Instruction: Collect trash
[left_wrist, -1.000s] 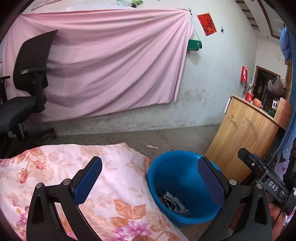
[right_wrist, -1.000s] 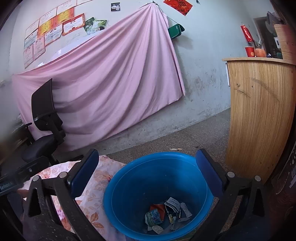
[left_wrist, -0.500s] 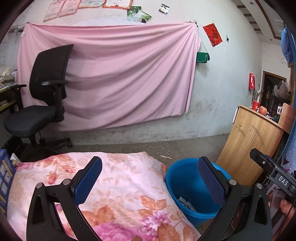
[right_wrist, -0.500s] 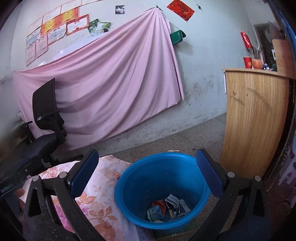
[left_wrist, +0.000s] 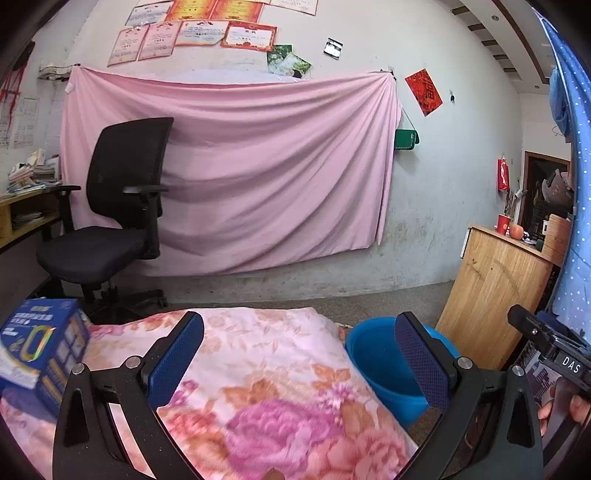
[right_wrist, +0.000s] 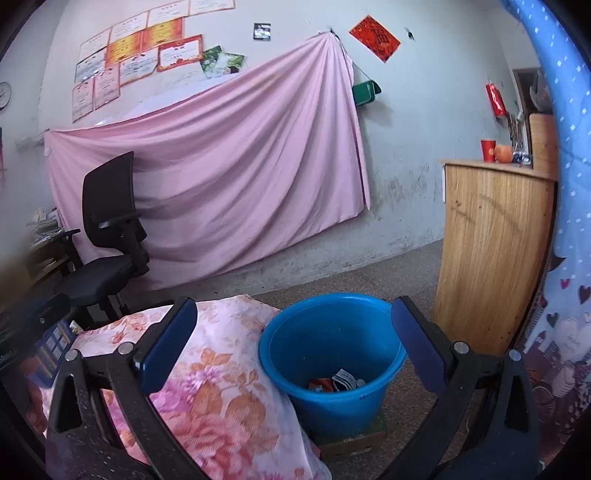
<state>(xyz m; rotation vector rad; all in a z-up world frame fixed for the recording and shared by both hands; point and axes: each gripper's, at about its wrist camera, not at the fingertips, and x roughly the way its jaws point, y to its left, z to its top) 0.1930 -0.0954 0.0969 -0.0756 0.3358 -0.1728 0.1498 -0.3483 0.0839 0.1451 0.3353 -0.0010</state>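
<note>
Both the left gripper (left_wrist: 299, 354) and the right gripper (right_wrist: 293, 341) gape wide, holding nothing, over the floral quilt (left_wrist: 266, 373). Only the right wrist view looks into the upright blue bucket (right_wrist: 328, 354), just beside the quilt, where crumpled trash (right_wrist: 338, 382) lies at the bottom. Only the left wrist view shows the blue box (left_wrist: 40, 347) resting tilted on the quilt's far-left edge, with the black chair (left_wrist: 118, 218) beyond.

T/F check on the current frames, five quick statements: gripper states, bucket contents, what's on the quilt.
1. Both grippers are open and empty. True: left gripper, right gripper.
2. The blue bucket is empty. False: crumpled wrappers lie at its bottom.
3. A blue box sits on the floral quilt. True.
4. The bucket stands on the wooden counter. False: it stands low beside it.
5. The office chair is red. False: black.
</note>
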